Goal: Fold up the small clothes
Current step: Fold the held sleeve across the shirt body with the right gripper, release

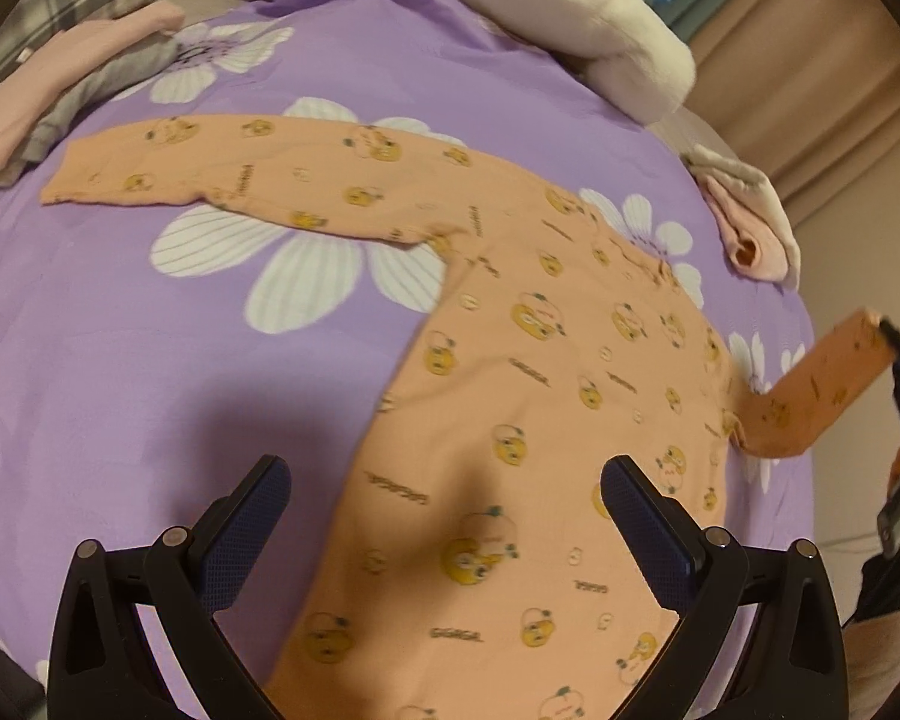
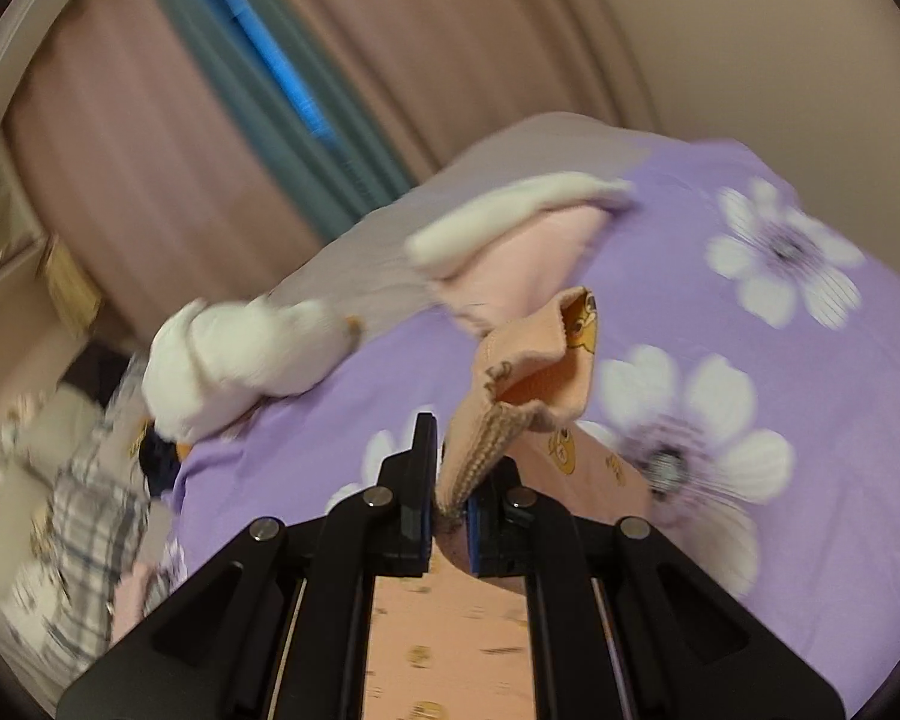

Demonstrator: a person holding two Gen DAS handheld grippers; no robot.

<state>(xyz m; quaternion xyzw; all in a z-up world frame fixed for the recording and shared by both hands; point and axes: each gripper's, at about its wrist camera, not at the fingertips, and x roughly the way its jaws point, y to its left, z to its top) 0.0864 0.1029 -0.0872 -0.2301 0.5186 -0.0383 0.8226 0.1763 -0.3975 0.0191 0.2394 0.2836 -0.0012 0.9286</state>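
Note:
A small orange long-sleeved shirt [image 1: 540, 372] with a yellow cartoon print lies spread on the purple flowered bedspread [image 1: 120, 360]. One sleeve [image 1: 210, 168] lies flat to the far left. My left gripper [image 1: 444, 480] is open and empty, hovering over the shirt's lower body. My right gripper [image 2: 453, 480] is shut on the cuff of the other sleeve [image 2: 534, 372] and holds it lifted off the bed; this also shows at the right edge of the left wrist view [image 1: 822, 384].
Folded pink and grey clothes [image 1: 48, 96] lie at the far left. A white padded garment [image 1: 570, 18] lies at the back, and a pink and white bundle [image 1: 750, 222] at the right edge. Curtains [image 2: 210, 90] hang behind the bed.

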